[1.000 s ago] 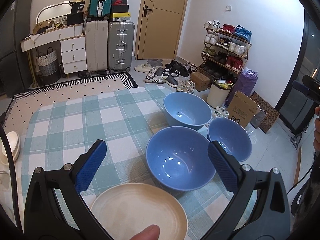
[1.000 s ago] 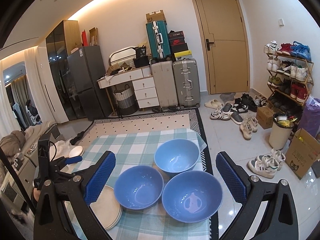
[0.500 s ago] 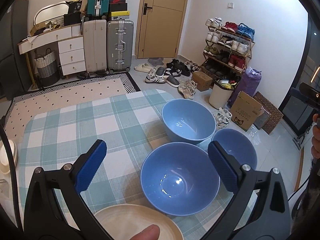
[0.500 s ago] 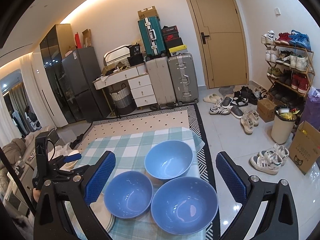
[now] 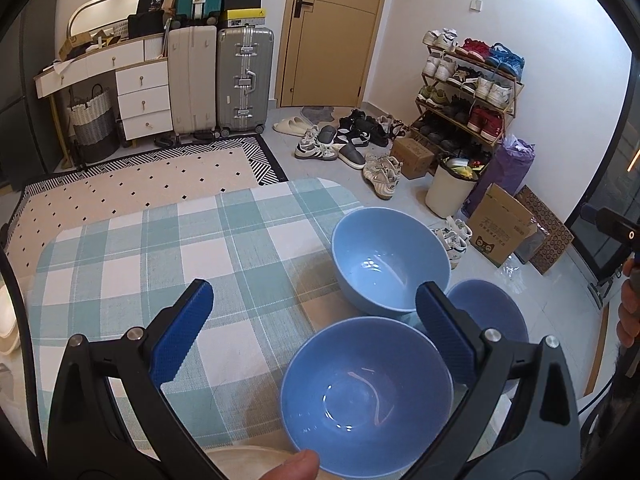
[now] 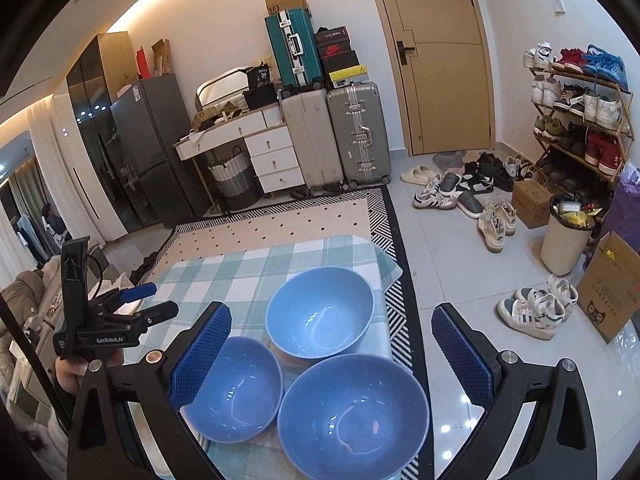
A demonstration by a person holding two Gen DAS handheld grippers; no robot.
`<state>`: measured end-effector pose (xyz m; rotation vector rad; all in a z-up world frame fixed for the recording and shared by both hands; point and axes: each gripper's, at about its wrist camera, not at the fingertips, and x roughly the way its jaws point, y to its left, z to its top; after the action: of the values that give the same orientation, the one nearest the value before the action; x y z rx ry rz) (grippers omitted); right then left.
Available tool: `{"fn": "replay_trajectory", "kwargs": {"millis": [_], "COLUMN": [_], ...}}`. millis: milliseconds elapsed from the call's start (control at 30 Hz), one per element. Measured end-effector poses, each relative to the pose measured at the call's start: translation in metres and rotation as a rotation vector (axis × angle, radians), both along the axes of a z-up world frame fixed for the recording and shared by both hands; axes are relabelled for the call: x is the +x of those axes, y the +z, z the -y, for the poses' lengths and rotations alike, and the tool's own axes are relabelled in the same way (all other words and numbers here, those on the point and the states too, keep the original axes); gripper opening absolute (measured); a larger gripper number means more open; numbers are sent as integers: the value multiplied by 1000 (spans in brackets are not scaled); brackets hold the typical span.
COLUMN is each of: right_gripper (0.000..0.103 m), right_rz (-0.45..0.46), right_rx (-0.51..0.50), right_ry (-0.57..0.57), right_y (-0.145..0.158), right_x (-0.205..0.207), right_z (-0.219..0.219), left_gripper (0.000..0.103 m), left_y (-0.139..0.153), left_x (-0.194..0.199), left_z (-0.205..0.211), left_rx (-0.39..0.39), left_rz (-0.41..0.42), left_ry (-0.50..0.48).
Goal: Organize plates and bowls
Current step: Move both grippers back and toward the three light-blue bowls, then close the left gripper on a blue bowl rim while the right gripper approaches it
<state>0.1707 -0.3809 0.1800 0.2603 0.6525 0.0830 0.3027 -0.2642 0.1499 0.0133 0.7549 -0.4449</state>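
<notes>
Three blue bowls stand close together at the right end of a table with a green checked cloth (image 5: pixel 160 248). In the left wrist view the near bowl (image 5: pixel 366 384) lies below my open left gripper (image 5: pixel 314 296), the far bowl (image 5: pixel 390 258) beyond it, and the third bowl (image 5: pixel 488 316) shows partly behind the right finger. A cream plate (image 5: pixel 248 462) peeks in at the bottom edge beside a thumb (image 5: pixel 298 468). My right gripper (image 6: pixel 332 318) hangs open above the bowls: far bowl (image 6: pixel 320 312), left bowl (image 6: pixel 236 388), nearest bowl (image 6: pixel 354 412). Both grippers hold nothing.
The bowls sit near the table's right edge (image 6: pixel 384 312), with tiled floor below. Scattered shoes (image 5: pixel 352 148), a shoe rack (image 5: pixel 468 88), a white bin (image 5: pixel 448 188) and a cardboard box (image 5: pixel 500 228) lie beyond. A hand holds the left gripper (image 6: pixel 154 301) at the table's left.
Both grippers have come nearer to the bowls, which now look larger and lower in view. The cream plate has slid almost out of the left view's bottom. The bowls stay in place.
</notes>
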Motion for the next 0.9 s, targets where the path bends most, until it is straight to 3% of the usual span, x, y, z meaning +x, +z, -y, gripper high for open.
{"fn": "replay_trajectory", "kwargs": {"millis": [433,900], "right_gripper": [102,102], "right_rz": [-93,-196], "right_rx": [-10,-7], "right_ry": [3,1], "right_y": [-47,-100], "right_x": [48,90], "right_z": [7,13], "left_gripper": [101,101], "left_y": [-26,-74], "left_x": [55,93], "left_z": [22,56], "left_rx": [14,37], "left_rz": [-47,-116], "left_ry": [-1,-26]}}
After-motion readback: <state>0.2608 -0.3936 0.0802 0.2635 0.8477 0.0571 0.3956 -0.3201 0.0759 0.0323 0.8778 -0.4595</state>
